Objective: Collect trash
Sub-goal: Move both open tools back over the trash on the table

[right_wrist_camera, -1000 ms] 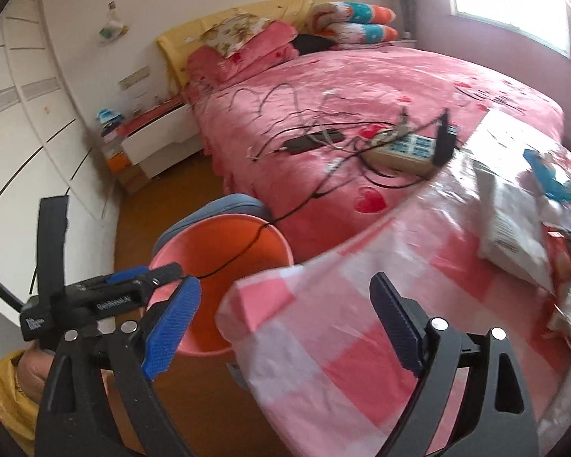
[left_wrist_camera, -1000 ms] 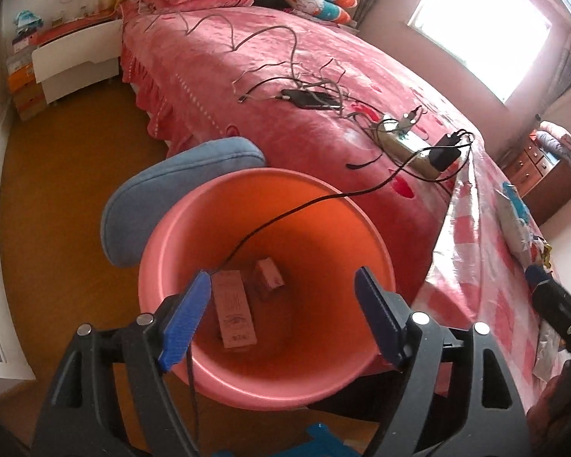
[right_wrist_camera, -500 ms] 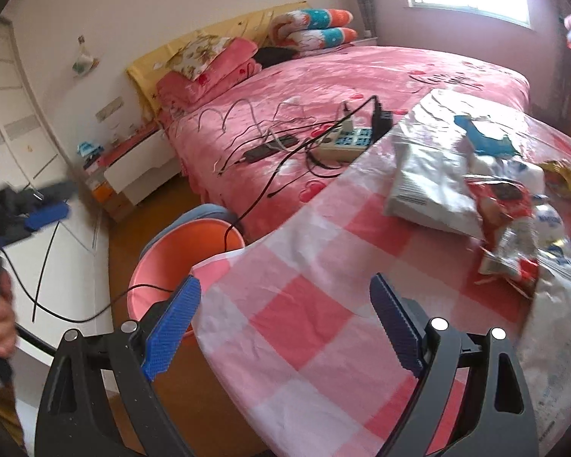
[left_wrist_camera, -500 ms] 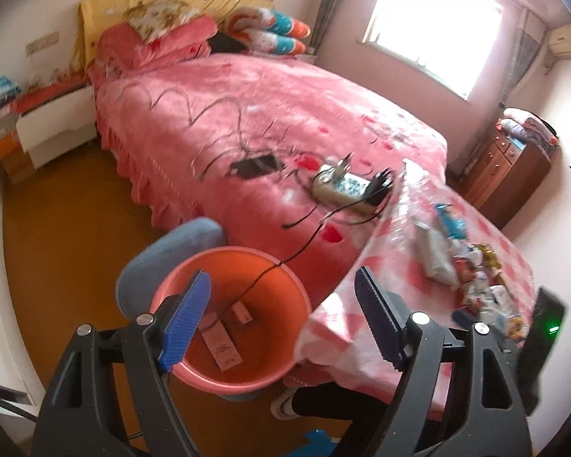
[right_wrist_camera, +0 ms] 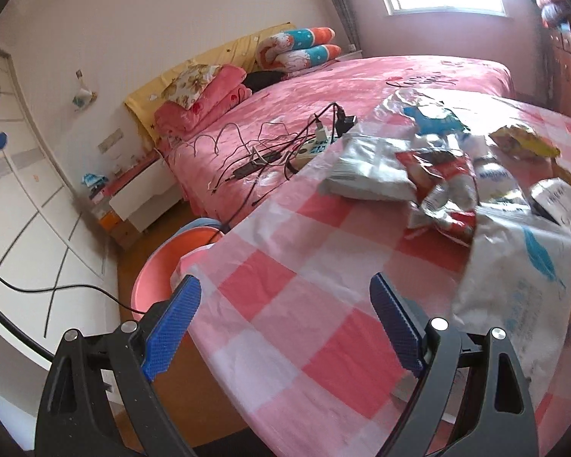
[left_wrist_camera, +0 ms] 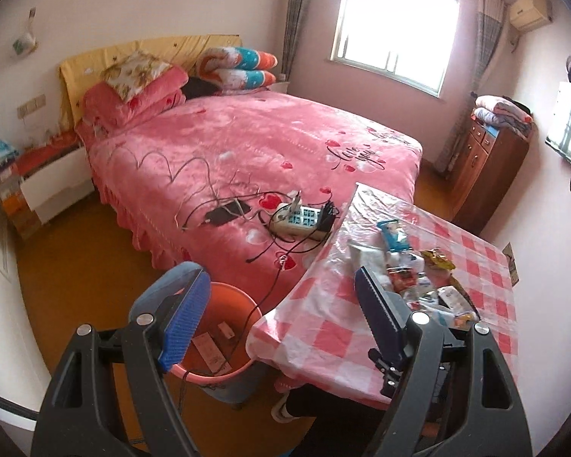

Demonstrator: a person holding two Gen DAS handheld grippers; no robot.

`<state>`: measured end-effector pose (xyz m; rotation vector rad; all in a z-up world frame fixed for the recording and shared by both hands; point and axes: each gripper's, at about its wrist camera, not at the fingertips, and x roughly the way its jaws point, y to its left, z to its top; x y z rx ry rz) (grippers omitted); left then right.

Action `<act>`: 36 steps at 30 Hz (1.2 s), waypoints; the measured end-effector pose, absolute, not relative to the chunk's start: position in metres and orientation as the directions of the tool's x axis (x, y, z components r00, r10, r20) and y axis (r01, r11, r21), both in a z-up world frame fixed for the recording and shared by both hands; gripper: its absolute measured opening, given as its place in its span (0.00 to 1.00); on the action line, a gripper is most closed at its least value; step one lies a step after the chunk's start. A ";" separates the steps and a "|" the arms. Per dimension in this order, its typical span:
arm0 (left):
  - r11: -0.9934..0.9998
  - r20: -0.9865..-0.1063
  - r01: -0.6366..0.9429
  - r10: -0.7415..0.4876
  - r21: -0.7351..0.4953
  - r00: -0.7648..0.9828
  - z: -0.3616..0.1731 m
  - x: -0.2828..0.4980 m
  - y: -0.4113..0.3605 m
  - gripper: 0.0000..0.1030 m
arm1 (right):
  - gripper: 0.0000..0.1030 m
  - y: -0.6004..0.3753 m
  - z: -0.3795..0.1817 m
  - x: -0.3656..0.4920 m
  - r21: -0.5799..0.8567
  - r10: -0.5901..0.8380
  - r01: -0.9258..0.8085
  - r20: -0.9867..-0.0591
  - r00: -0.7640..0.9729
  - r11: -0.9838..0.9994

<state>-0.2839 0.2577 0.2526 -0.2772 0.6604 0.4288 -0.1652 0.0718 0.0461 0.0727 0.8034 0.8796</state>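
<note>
a pink bed fills the middle of the room, with folded quilts and pillows at its yellow headboard. lying on the cover are a white power strip and a tangle of dark cables.

beside the bed stands a table under a pink-and-white checked cloth. the trash is heaped on the far part of it — crumpled wrappers in one pile: a red-and-white snack bag, a flat grey-white packet, a blue-printed wrapper, a yellow one and a large pale plastic bag at the near right edge.

on the floor at the table's corner, just beside the bed, sits an orange-pink basin on a blue stool. two small cardboard boxes lie inside it, and a black cable hangs over its rim.

the left gripper is spread wide with nothing between its blue pads, high above the basin and the table edge. the right gripper is also spread and empty — it hangs over the bare near part of the checked cloth, short of the wrappers.
</note>
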 end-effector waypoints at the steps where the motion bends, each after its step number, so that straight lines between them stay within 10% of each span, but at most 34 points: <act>1: 0.879 -0.642 -0.466 0.299 -0.102 0.706 0.259 -0.284 0.250 0.77 | 0.87 0.069 0.046 -0.165 0.374 0.714 -0.657 -0.593 0.373 0.654; 36: 0.777 -0.804 -0.562 0.127 -0.284 0.581 0.187 -0.325 0.157 0.77 | 0.87 0.037 0.034 -0.186 0.413 0.773 -0.703 -0.551 0.313 0.579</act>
